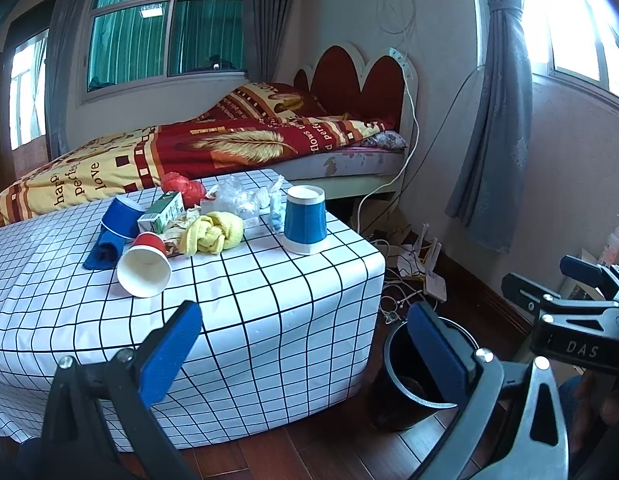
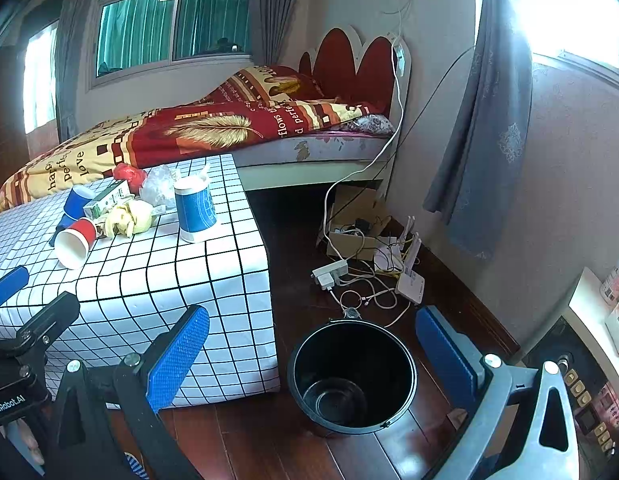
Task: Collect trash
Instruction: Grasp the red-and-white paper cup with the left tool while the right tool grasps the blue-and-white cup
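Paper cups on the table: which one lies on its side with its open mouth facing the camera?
The red cup, white inside showing. The large blue cup stands upside down; the other blue cup lies tipped behind it.

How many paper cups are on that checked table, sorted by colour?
Blue cups: 2, one upside down and one on its side
Red cups: 1, on its side
Total: 3 cups
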### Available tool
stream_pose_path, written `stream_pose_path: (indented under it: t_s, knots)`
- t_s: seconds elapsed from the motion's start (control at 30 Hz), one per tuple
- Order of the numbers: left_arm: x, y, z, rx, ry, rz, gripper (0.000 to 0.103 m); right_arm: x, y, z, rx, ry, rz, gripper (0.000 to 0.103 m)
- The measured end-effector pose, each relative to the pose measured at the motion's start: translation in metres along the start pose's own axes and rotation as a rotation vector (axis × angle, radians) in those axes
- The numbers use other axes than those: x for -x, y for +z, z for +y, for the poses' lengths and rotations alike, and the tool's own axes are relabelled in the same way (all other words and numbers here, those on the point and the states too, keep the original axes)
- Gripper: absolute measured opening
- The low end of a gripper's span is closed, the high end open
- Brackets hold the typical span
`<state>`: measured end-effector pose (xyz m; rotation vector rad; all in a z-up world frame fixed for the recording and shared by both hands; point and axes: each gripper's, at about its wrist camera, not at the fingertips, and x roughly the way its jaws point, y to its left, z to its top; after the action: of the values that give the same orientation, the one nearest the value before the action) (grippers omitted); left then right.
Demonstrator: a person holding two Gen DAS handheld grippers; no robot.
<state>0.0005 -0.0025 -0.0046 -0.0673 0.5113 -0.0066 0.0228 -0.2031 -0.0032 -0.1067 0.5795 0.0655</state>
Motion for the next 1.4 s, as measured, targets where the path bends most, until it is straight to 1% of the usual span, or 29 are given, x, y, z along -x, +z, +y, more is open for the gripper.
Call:
stream_pose_path:
  t_s: [0.2,0.37,0.43,0.53,0.57,0.6,0.7,0.73,0.8,0.83,0.9,1.03,1.07,1.13,1.17,1.2,1.23,1.27,1.37,1.4]
  knots:
    - [-0.002,-0.003,0.004,0.015,0.001,0.008,0.103,-0.002,-0.004,0.001,0.002,0.01,0.005,0.103]
    - [-0.009,-0.003,0.013,-0.011,0.022,0.012,0.103,-0.008,-0.005,0.006,0.014,0.041,0.009,0.103]
    - [-0.016,-0.002,0.022,-0.022,0.058,0.023,0.103,-0.014,-0.001,0.008,0.02,0.088,0.0,0.103]
    - [-0.029,0.0,0.046,-0.003,0.086,0.054,0.103,-0.027,0.007,0.015,0.027,0.136,-0.02,0.103]
    - [-0.033,0.0,0.056,0.01,0.112,0.062,0.103,-0.032,0.011,0.018,0.027,0.159,-0.019,0.103]
    - [-0.037,0.001,0.069,0.028,0.142,0.057,0.103,-0.039,0.015,0.022,0.025,0.186,-0.019,0.103]
    - [-0.052,0.005,0.104,0.085,0.199,0.052,0.103,-0.069,0.03,0.043,0.036,0.271,-0.014,0.103]
    - [-0.059,0.007,0.115,0.099,0.229,0.049,0.103,-0.078,0.035,0.049,0.042,0.287,-0.008,0.103]
    - [-0.071,0.01,0.132,0.119,0.256,0.049,0.103,-0.109,0.047,0.07,0.07,0.288,0.03,0.103]
    - [-0.081,0.012,0.142,0.139,0.274,0.062,0.103,-0.121,0.052,0.078,0.078,0.303,0.047,0.103]
    - [-0.095,0.016,0.155,0.173,0.283,0.055,0.103,-0.143,0.063,0.091,0.076,0.372,0.056,0.103]
    - [-0.121,0.022,0.164,0.188,0.296,0.071,0.103,-0.182,0.084,0.126,0.113,0.373,0.054,0.103]
    - [-0.125,0.023,0.165,0.19,0.295,0.07,0.103,-0.19,0.087,0.131,0.122,0.368,0.058,0.102]
    - [-0.132,0.026,0.168,0.199,0.307,0.07,0.103,-0.208,0.093,0.144,0.145,0.353,0.072,0.094]
    - [-0.135,0.027,0.17,0.207,0.302,0.069,0.102,-0.215,0.096,0.147,0.149,0.346,0.079,0.088]
    - [-0.137,0.027,0.17,0.209,0.3,0.065,0.102,-0.221,0.097,0.149,0.149,0.348,0.086,0.084]
    - [-0.142,0.028,0.171,0.21,0.301,0.075,0.1,-0.228,0.098,0.15,0.147,0.345,0.094,0.084]
    - [-0.146,0.028,0.172,0.21,0.296,0.087,0.096,-0.232,0.1,0.15,0.145,0.343,0.099,0.083]
    - [-0.153,0.025,0.178,0.222,0.284,0.112,0.089,-0.242,0.102,0.151,0.143,0.349,0.114,0.082]
    - [-0.155,0.023,0.18,0.226,0.279,0.122,0.082,-0.244,0.101,0.151,0.146,0.352,0.118,0.078]
